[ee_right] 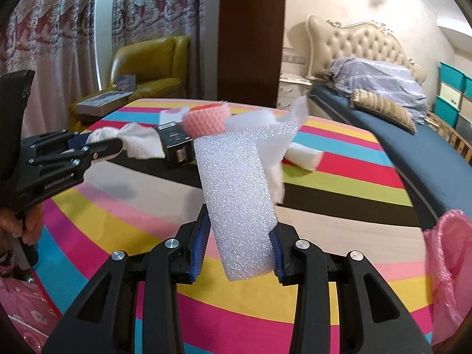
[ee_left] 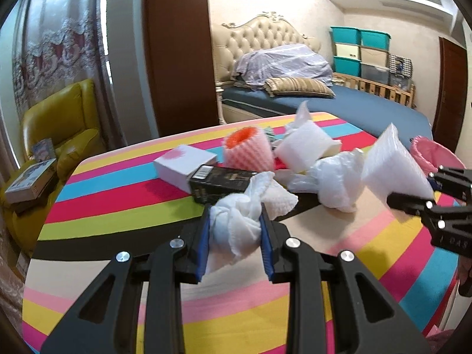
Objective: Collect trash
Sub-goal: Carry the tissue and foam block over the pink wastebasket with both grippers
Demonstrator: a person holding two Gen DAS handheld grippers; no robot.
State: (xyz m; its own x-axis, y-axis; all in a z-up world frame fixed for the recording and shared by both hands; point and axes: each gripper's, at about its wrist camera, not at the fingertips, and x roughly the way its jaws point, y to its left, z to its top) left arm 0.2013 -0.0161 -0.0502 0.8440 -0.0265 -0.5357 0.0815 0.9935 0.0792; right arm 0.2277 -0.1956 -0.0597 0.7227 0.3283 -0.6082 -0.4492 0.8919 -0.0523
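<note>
My left gripper (ee_left: pixel 235 221) is shut on a crumpled white paper towel (ee_left: pixel 239 224), held above the striped table (ee_left: pixel 118 206). From the right wrist view that same gripper (ee_right: pixel 115 147) shows at the left with the towel (ee_right: pixel 138 141). My right gripper (ee_right: pixel 240 230) is shut on a white foam sheet (ee_right: pixel 239 194), lifted off the table (ee_right: pixel 103 230); in the left wrist view it (ee_left: pixel 413 203) holds the sheet (ee_left: pixel 392 165) at the right. More trash lies behind: a pink foam net (ee_left: pixel 250 150), a black box (ee_left: pixel 218 184), a white box (ee_left: pixel 184 163), a white plastic bag (ee_left: pixel 333 180), a foam roll (ee_left: pixel 306 144).
A pink-lined bin (ee_right: pixel 451 265) stands off the table's right edge, also seen as the bin (ee_left: pixel 433 153) past the foam. A bed (ee_left: pixel 324 100) lies behind the table and a yellow armchair (ee_left: pixel 59 124) at the left. A person's hand (ee_right: pixel 26 224) grips the left tool.
</note>
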